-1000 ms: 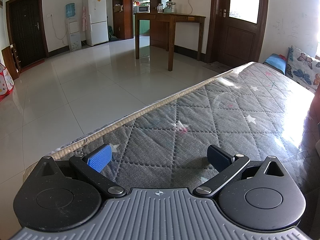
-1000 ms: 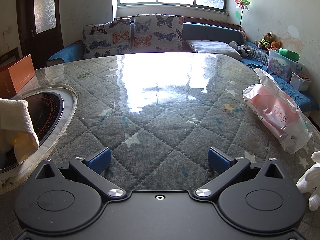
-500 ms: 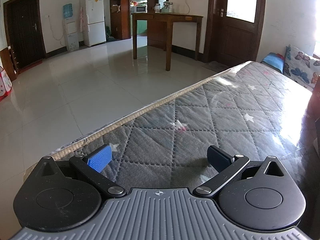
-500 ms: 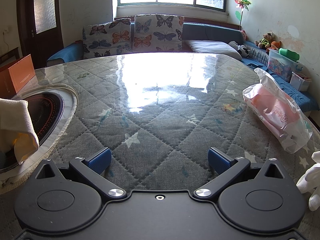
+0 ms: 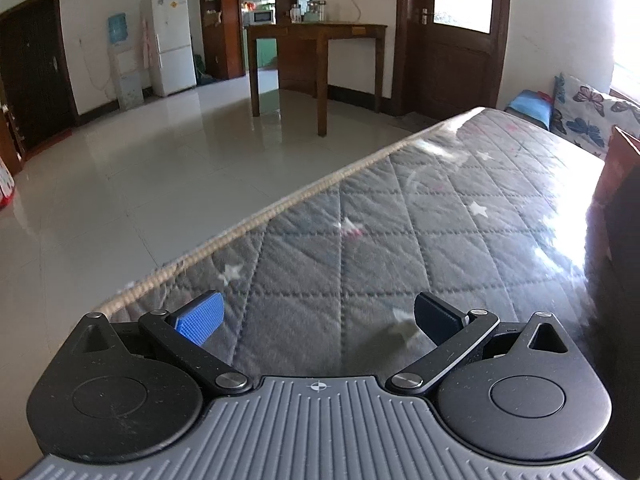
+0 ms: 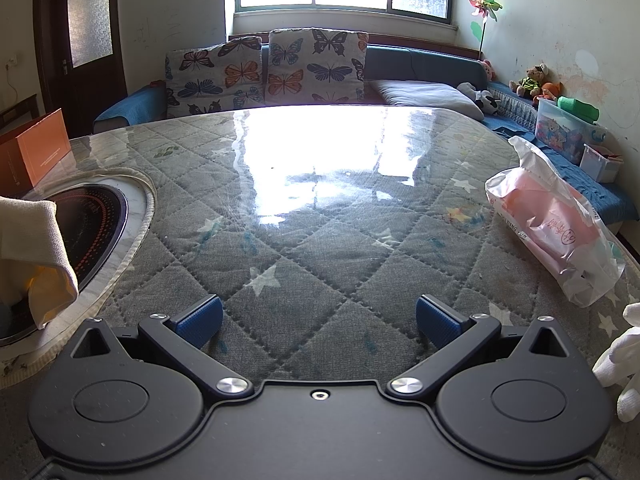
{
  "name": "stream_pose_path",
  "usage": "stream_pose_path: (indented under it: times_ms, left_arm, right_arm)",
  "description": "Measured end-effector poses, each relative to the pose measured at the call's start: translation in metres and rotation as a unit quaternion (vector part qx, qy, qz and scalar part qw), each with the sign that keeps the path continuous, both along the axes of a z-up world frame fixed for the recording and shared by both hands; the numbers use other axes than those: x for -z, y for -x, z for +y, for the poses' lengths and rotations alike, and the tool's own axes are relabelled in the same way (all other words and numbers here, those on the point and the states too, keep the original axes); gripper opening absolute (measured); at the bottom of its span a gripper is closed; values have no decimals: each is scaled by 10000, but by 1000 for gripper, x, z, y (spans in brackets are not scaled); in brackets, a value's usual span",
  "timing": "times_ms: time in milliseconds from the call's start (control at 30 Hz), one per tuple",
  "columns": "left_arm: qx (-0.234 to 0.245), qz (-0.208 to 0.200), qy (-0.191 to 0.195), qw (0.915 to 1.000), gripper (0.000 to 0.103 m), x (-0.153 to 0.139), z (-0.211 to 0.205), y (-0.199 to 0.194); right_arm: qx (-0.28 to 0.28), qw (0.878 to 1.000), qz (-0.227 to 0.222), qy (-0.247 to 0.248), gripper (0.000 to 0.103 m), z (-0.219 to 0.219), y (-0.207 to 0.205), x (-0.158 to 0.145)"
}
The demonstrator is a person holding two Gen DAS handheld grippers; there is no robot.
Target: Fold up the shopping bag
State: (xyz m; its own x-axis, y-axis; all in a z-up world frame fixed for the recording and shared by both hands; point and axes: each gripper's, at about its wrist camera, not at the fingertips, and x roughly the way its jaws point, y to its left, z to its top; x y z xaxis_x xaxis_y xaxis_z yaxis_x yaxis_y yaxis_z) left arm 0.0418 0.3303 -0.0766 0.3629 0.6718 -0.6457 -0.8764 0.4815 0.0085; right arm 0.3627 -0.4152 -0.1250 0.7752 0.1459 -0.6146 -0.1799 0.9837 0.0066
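Observation:
A cream cloth shopping bag (image 6: 36, 248) with a yellow patch lies crumpled at the left edge of the right wrist view, partly over a round black cooktop (image 6: 94, 228) set into the table. My right gripper (image 6: 318, 318) is open and empty, low over the quilted grey table cover, to the right of the bag. My left gripper (image 5: 318, 318) is open and empty above the table near its edge; the bag does not show in that view.
A pink and white plastic packet (image 6: 556, 224) lies at the table's right. An orange box (image 6: 38, 152) stands at the far left, also seen in the left wrist view (image 5: 616, 208). A white gloved hand (image 6: 620, 360) is at the right edge. The table edge (image 5: 256, 220) drops to tiled floor.
The left gripper has turned slightly, so the table edge and room have shifted in its view. The right gripper has not moved. Both stay open.

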Motion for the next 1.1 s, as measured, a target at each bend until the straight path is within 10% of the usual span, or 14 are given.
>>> stream_pose_path:
  times_ms: [700, 1100]
  left_arm:
    - [585, 105, -832, 9948, 103, -32, -64, 25]
    - [1114, -3, -699, 9913, 103, -43, -91, 23]
  right_arm:
    - [2, 10000, -9, 9, 103, -3, -2, 1]
    - [-17, 10000, -13, -7, 103, -5, -3, 0]
